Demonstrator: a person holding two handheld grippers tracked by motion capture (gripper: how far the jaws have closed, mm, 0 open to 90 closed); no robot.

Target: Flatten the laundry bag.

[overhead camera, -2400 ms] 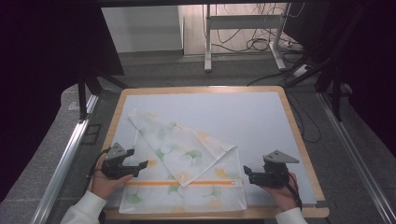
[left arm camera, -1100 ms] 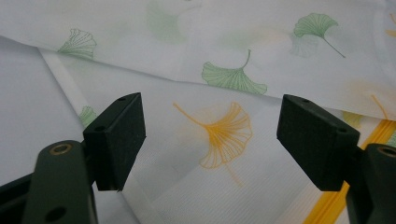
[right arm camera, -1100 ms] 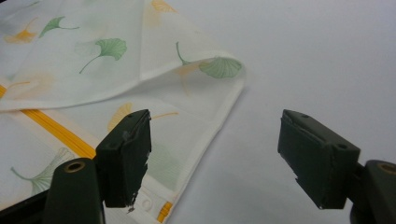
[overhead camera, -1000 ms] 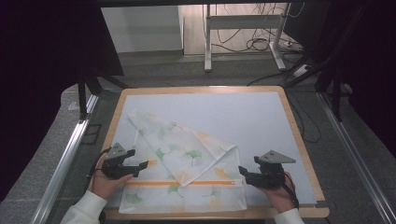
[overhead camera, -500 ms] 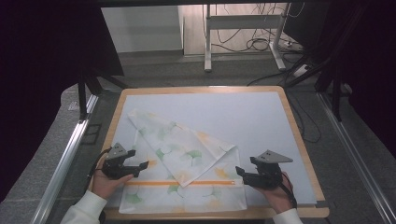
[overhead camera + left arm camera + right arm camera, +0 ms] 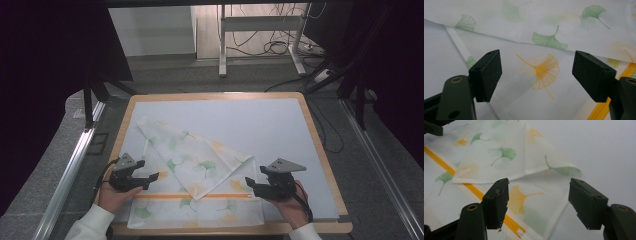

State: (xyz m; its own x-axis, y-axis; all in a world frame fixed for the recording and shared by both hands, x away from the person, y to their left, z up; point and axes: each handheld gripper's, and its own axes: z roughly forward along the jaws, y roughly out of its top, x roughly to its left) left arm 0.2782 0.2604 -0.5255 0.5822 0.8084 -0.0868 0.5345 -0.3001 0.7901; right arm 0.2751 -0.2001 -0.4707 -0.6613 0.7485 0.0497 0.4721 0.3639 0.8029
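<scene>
A white cloth [image 6: 200, 167] printed with green and orange ginkgo leaves lies on the table, its upper part folded down in a triangle over an orange zipper stripe [image 6: 200, 196]. My left gripper [image 6: 148, 170] hovers open at the cloth's left edge. In the left gripper view its jaws stand wide apart over the cloth [image 6: 544, 70]. My right gripper [image 6: 250, 184] is at the cloth's right edge. Its jaws have just been closing a little and are still open. In the right gripper view the cloth's edge [image 6: 549, 220] and folded corner [image 6: 566, 170] lie between and beyond them.
The cloth rests on a pale mat [image 6: 250, 120] framed by a wooden table edge [image 6: 320, 150]. Metal rails [image 6: 70, 165] run along both sides of the table. Desk legs and cables [image 6: 270, 45] stand on the floor beyond the far edge.
The right gripper has shifted slightly left, toward the cloth's right edge. The left gripper and the cloth have stayed where they were.
</scene>
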